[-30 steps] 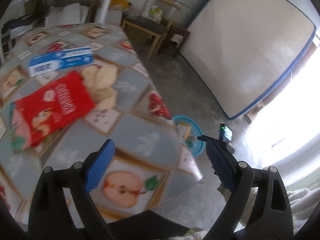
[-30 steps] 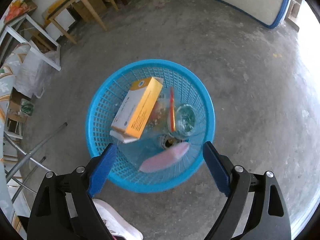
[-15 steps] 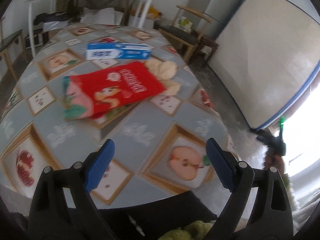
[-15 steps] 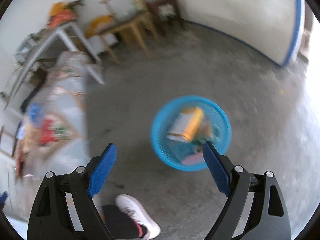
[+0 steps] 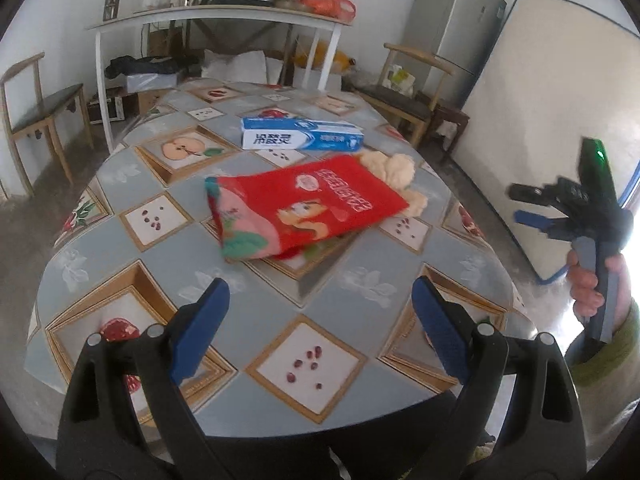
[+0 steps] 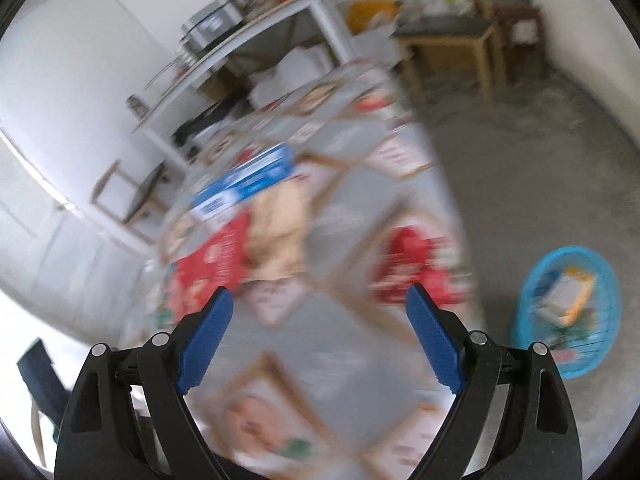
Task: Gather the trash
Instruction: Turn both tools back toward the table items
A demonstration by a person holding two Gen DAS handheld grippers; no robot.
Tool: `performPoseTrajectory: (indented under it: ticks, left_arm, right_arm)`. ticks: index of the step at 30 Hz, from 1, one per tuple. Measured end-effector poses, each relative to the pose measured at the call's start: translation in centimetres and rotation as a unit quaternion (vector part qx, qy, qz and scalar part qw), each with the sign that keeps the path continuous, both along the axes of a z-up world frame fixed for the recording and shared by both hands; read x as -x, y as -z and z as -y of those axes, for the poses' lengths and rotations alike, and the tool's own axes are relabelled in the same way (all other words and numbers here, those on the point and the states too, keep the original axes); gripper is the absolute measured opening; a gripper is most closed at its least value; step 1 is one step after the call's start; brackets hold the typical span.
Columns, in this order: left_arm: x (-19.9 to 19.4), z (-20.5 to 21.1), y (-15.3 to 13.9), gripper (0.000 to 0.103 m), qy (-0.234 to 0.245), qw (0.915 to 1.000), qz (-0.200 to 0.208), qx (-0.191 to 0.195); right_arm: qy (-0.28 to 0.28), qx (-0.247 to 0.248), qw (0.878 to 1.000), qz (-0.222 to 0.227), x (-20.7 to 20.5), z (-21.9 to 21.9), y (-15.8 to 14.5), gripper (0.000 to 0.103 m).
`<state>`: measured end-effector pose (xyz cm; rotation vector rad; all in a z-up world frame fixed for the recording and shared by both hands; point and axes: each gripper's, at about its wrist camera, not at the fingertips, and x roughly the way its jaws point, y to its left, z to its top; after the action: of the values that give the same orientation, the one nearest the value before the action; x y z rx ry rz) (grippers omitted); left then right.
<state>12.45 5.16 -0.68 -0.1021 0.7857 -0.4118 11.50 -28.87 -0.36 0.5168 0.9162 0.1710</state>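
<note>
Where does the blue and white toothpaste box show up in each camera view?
Left wrist: toothpaste box upper centre, on the table beyond the red packet.
Right wrist: blurred, left of centre, above the red packet.
Shared landmark: the crumpled beige paper beside both.

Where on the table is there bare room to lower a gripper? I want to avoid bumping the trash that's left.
The near half of the table is bare, from the red snack bag to the near edge. The left side beside the bag is bare too. The middle is crowded: bag, crumpled tissue tucked against it, toothpaste box just behind.
</note>
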Motion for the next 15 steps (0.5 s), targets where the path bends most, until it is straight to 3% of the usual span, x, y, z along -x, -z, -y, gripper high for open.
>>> performPoseTrajectory:
  ticks: [2,5,9,12,15]
  left_arm:
    - [-0.2,-0.6,0.2,0.088,-0.008,0.9999,-0.006,0.012]
    - [-0.6,-1.9,0.7,0.088,-0.031,0.9990,-0.015,0.027]
    - [-0.7,-3.6,1.6,0.086,-0.060,0.9974,-0.028,0.029]
    - [-0.6,-4.6,2.0,0.083,-0.074,0.9964,-0.033,0.023]
    - [-0.4,-5.5,2.2,0.080,-0.084,0.9956,-0.035,0.023]
  right_arm:
    - [-0.028,-0.057,0.998,-0.021,-1.4,-2.2,0.8,0.085]
    - [-0.070,-0.145,0.984,-0.075,-2.9,-6.1,2.9,0.085]
    - [-0.101,-0.176,0.970,-0.131,-3.6,-11.1,5.8,0.081]
    - [-0.080,-0.195,0.968,-0.134,-4.2,-13.1,7.0,0.078]
    - [-0.029,-0.244,0.959,-0.141,-4.9,-13.5,8.4,0.075]
